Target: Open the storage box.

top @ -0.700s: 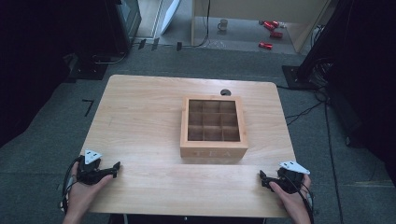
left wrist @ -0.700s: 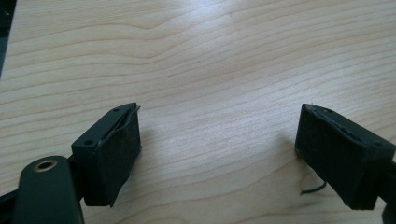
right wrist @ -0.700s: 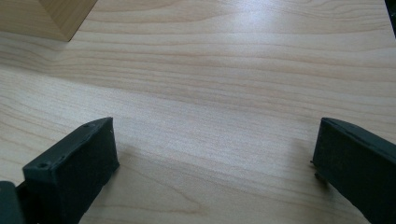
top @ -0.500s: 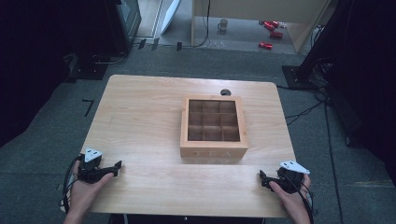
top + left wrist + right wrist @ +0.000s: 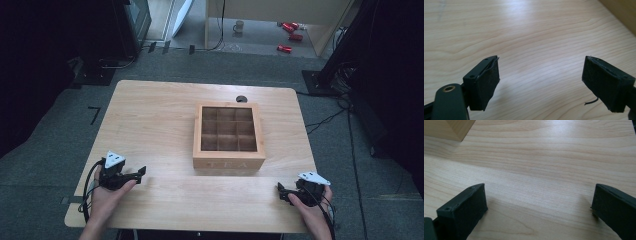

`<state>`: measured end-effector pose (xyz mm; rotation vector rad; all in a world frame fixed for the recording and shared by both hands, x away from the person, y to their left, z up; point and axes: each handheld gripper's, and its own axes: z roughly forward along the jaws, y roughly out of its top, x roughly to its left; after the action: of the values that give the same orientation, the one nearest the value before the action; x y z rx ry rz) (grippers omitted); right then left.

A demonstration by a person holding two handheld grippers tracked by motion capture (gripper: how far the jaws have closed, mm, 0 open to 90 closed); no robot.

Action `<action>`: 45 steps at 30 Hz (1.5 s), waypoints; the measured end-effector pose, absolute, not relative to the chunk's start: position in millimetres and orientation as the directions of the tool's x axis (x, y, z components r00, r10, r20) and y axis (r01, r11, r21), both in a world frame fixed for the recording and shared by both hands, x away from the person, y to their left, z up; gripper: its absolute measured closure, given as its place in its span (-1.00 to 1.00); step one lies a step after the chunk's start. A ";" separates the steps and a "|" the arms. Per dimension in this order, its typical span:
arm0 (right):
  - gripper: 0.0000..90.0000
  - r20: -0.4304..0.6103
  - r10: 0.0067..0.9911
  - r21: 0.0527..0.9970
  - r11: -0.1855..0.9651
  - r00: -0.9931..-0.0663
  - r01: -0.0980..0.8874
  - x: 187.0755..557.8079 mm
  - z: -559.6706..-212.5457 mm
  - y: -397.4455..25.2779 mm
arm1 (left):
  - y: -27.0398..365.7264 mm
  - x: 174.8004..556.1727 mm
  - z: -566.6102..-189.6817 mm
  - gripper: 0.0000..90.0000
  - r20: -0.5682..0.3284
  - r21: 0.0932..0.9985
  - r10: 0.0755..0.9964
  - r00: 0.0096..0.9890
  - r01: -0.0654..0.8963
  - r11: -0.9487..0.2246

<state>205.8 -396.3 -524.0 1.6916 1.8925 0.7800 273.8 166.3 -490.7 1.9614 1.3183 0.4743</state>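
A wooden tea box [image 5: 228,135] with several open compartments and "TEA" on its front stands right of the table's middle. My left gripper [image 5: 140,173] rests low over the front left of the table, held by a hand, jaws pointing right. In the left gripper view its jaws stand wide apart over bare wood, my left gripper [image 5: 541,80] open and holding nothing. My right gripper [image 5: 281,192] sits near the front right edge, jaws pointing left. The right gripper view shows my right gripper [image 5: 539,212] open over bare wood, with a corner of the tea box [image 5: 451,128] at the upper left.
The light wooden table [image 5: 150,120] has a round cable hole [image 5: 241,99] behind the box. On the floor beyond stand a mug [image 5: 239,26] and red cans [image 5: 289,35]. Dark stands and cables flank the table.
My left gripper has shifted slightly; the right gripper and the box have not visibly moved.
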 end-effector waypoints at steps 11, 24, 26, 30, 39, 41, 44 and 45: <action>-1.00 0.005 0.991 0.710 0.091 -0.134 0.698 205.5 -514.8 -388.5 | 126.7 280.1 -482.0 -0.66 -0.089 0.748 0.864 0.495 0.606 -0.270; -1.00 0.009 0.988 0.734 0.099 -0.156 0.671 206.3 -502.9 -378.3 | 77.8 286.6 -473.4 -0.65 -0.111 0.764 0.815 0.569 0.573 -0.297; -1.00 0.013 0.988 0.737 0.096 -0.156 0.669 206.9 -501.4 -377.1 | 74.5 287.0 -473.1 -0.65 -0.112 0.764 0.811 0.575 0.571 -0.300; -1.00 0.019 0.987 0.742 0.094 -0.161 0.663 207.9 -498.8 -375.0 | 62.5 288.4 -471.8 -0.65 -0.117 0.766 0.797 0.592 0.564 -0.307; -1.00 0.035 0.984 0.760 0.085 -0.172 0.644 214.0 -487.9 -369.0 | 41.9 290.8 -468.8 -0.64 -0.124 0.771 0.775 0.620 0.551 -0.318; -1.00 0.035 0.984 0.762 0.086 -0.174 0.642 214.8 -486.9 -368.7 | 37.2 290.9 -468.1 -0.64 -0.123 0.771 0.768 0.628 0.548 -0.324; -1.00 0.039 0.983 0.768 0.084 -0.177 0.635 217.7 -481.9 -366.8 | 29.9 291.0 -467.4 -0.64 -0.122 0.770 0.761 0.637 0.544 -0.332; -1.00 0.041 0.983 0.770 0.084 -0.181 0.633 218.5 -480.9 -366.4 | 27.4 291.0 -467.3 -0.63 -0.125 0.770 0.759 0.639 0.545 -0.332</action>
<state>218.5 -366.4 -480.9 1.5879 1.8701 0.9194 291.0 27.4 -467.3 2.0257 1.0173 0.3261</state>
